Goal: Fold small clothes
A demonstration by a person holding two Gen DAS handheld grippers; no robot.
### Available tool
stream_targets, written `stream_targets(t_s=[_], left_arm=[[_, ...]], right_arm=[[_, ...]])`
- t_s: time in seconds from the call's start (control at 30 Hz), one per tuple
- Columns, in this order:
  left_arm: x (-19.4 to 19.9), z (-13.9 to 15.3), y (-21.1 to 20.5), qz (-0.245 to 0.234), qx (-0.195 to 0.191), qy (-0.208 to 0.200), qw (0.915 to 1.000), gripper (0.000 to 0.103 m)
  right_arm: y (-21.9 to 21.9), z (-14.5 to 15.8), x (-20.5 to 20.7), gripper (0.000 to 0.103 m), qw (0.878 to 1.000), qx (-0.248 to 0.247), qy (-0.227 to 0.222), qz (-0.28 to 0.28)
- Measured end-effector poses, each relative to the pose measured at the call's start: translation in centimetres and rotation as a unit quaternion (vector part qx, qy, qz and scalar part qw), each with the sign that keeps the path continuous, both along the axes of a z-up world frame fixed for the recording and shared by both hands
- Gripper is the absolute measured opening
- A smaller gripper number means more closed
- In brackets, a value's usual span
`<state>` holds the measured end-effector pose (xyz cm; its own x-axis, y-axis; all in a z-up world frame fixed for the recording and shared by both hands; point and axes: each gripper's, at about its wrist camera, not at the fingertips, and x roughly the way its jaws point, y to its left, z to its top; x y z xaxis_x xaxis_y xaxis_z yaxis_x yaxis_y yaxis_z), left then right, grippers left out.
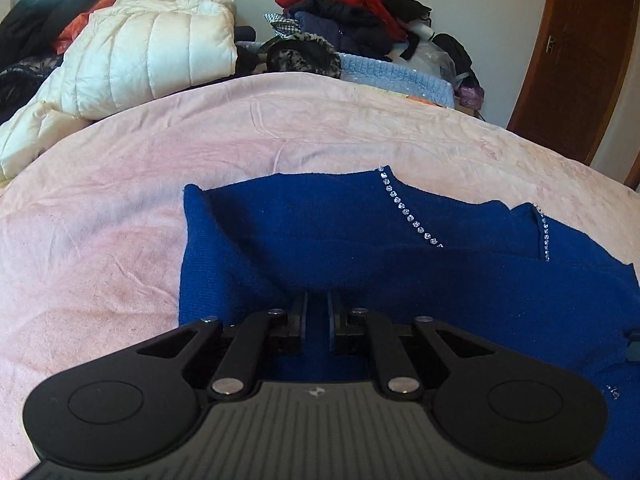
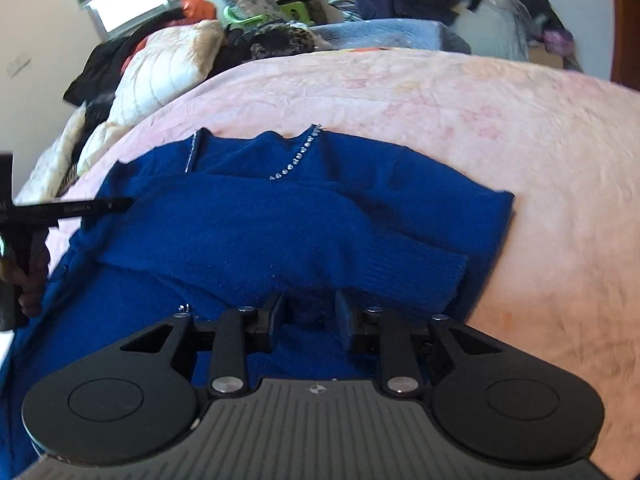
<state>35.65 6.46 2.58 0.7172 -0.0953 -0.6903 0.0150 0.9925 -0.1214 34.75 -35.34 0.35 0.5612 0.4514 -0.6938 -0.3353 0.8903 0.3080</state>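
Between the left gripper's (image 1: 317, 312) narrowly parted black fingers ran a thin strip of blue knit, and the pads looked pinched on that fold of the blue sweater (image 1: 360, 240), though the tips were buried in the cloth and the contact itself was hidden. Over on the other side, the right gripper (image 2: 308, 316) stood with its jaws clearly apart, a bunched ridge of the same knit lying in the gap without being pressed. Both tools pointed down at the near hem, so the garment lay straight ahead of them, stretching away toward its neckline, where a line of small rhinestones (image 1: 404, 208) traced a V. Its long axis ran crosswise to the fingers, from one folded-in sleeve to the other; the right sleeve's ribbed cuff (image 2: 416, 272) lay doubled over the body just beyond the right gripper, making that hand the nearer one for squaring it. The sweater rested on a pale pink bedspread (image 1: 100, 240), soft and faintly creased. Farther back sat a cream quilted jacket (image 1: 152, 56) and a tumbled heap of red and dark clothes (image 1: 344, 4), well apart from the work.
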Motion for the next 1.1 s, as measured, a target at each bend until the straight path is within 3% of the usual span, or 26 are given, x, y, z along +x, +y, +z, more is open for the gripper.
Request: stream_targets(t_s=[0.1, 0.17, 0.2, 0.27, 0.3, 0.33, 0.37, 0.43, 0.57, 0.67, 0.73, 0.83, 0.87, 0.93, 1.0, 1.1], left_arm=[[-1.3, 1.6, 1.6, 0.035, -0.046, 0.016, 0.9982, 0.01], [-4.4, 3.4, 3.1, 0.036, -0.085, -0.016, 0.9956, 0.01], [-6.5, 4.2, 3.9, 0.039, -0.107, -0.04, 0.9927, 0.015], [-11.2, 5.4, 5.8, 0.053, -0.149, -0.08, 0.9841, 0.046], [-13.5, 5.7, 6.7, 0.065, -0.169, -0.097, 0.9787, 0.077], [-16.0, 5.9, 7.7, 0.08, -0.187, -0.115, 0.9723, 0.089], [-18.7, 5.9, 8.7, 0.092, -0.209, -0.134, 0.9645, 0.089], [-22.7, 5.4, 10.7, 0.103, -0.249, -0.132, 0.954, 0.089], [-27.9, 2.5, 14.1, 0.12, -0.335, -0.061, 0.9325, 0.089], [-30.6, 1.2, 16.4, 0.129, -0.373, -0.012, 0.9189, 0.089], [-32.8, 1.9, 18.9, 0.148, -0.367, -0.022, 0.9183, 0.089], [-36.1, 5.8, 24.9, 0.212, -0.309, -0.077, 0.9241, 0.089], [-37.3, 7.6, 27.2, 0.245, -0.281, -0.105, 0.9219, 0.089], [-39.6, 10.6, 30.9, 0.309, -0.234, -0.163, 0.9073, 0.089], [-40.3, 12.5, 32.9, 0.339, -0.209, -0.158, 0.9036, 0.092], [-38.8, 10.6, 30.9, 0.278, -0.25, -0.107, 0.9212, 0.092]], right_arm=[[-1.0, 1.0, -1.4, 0.041, 0.998, 0.033, 0.018, -0.048], [-1.7, 2.2, -3.9, 0.046, 0.996, 0.071, 0.01, -0.059], [-2.1, 2.6, -5.8, 0.051, 0.994, 0.094, 0.003, -0.056], [-2.6, 3.2, -9.5, 0.066, 0.991, 0.126, -0.005, -0.051], [-2.8, 3.3, -11.8, 0.07, 0.99, 0.135, -0.005, -0.05], [-2.9, 3.3, -13.7, 0.073, 0.989, 0.141, -0.004, -0.051], [-3.1, 3.0, -15.5, 0.073, 0.988, 0.148, 0.001, -0.052], [-3.4, 2.1, -18.6, 0.073, 0.985, 0.161, 0.026, -0.052], [-3.8, 0.1, -23.4, 0.073, 0.98, 0.171, 0.078, -0.065], [-4.8, -1.3, -25.8, 0.073, 0.968, 0.206, 0.112, -0.091], [-5.1, -1.4, -27.2, 0.073, 0.966, 0.208, 0.112, -0.105], [-5.1, -0.9, -28.9, 0.074, 0.967, 0.207, 0.107, -0.108], [-5.1, -0.8, -29.3, 0.075, 0.968, 0.203, 0.105, -0.106], [-5.2, -0.5, -29.8, 0.077, 0.97, 0.195, 0.099, -0.104], [-5.3, -0.6, -30.2, 0.078, 0.972, 0.187, 0.097, -0.108], [-5.4, -1.5, -30.5, 0.078, 0.97, 0.183, 0.107, -0.122]])
